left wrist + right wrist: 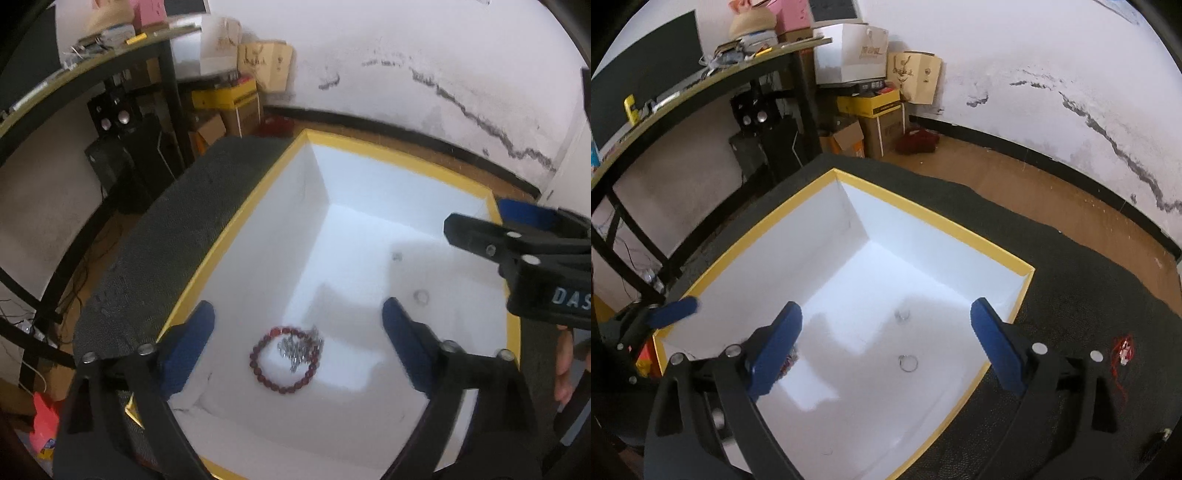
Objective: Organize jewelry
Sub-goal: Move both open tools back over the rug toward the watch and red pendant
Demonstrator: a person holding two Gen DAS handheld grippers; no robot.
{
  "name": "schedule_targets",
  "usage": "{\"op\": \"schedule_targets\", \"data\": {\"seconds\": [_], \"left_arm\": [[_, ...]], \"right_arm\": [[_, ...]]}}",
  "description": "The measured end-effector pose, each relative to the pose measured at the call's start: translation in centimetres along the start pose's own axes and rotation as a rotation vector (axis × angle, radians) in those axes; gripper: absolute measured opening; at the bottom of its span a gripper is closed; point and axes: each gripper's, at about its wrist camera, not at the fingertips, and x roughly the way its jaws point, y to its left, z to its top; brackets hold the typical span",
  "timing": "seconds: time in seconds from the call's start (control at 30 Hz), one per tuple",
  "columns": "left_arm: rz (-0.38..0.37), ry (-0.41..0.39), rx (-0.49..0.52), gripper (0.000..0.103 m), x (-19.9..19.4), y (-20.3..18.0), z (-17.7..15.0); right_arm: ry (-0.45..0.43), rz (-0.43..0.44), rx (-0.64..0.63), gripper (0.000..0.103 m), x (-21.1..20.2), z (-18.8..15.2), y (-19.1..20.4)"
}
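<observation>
A white box with a yellow rim (388,155) (942,218) sits on a dark cloth. Inside, in the left wrist view, a red bead bracelet (255,360) lies around a silver chain (295,349), just below my left gripper (298,304), which stands open and empty. Two small silver rings (421,296) (397,256) lie farther right on the box floor. My right gripper (886,304) is open too, above those rings (908,363) (903,315). Its left finger hides most of the bracelet (788,363). Neither gripper touches any jewelry.
The dark cloth (1071,280) surrounds the box. A small red-threaded item (1123,350) lies on it to the right. A black-framed desk (701,85) with clutter, speakers and cardboard boxes (882,129) stand behind, against a cracked white wall.
</observation>
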Motion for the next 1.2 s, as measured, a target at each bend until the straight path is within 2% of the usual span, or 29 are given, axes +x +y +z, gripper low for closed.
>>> {"op": "schedule_targets", "data": {"seconds": [0.4, 0.67, 0.87, 1.0, 1.2], "left_arm": [[0.011, 0.010, 0.015, 0.090, 0.2, -0.9, 0.2], [-0.004, -0.031, 0.028, 0.090, -0.5, -4.4, 1.1], [-0.072, -0.078, 0.050, 0.090, -1.8, -8.9, 2.1], [-0.114, -0.125, 0.115, 0.090, -3.0, -13.6, 2.5], [-0.178, -0.153, 0.228, 0.091, -3.5, -21.5, 1.7]], "right_arm": [[-0.009, 0.014, 0.007, 0.090, -1.4, -0.7, -1.2], [-0.059, -0.007, -0.004, 0.090, -4.9, -2.2, -3.7], [-0.123, -0.086, 0.025, 0.091, -9.5, -4.8, -9.1], [-0.141, -0.171, 0.080, 0.091, -12.5, -7.9, -14.6], [-0.146, -0.299, 0.180, 0.092, -16.0, -13.8, -22.7]]}}
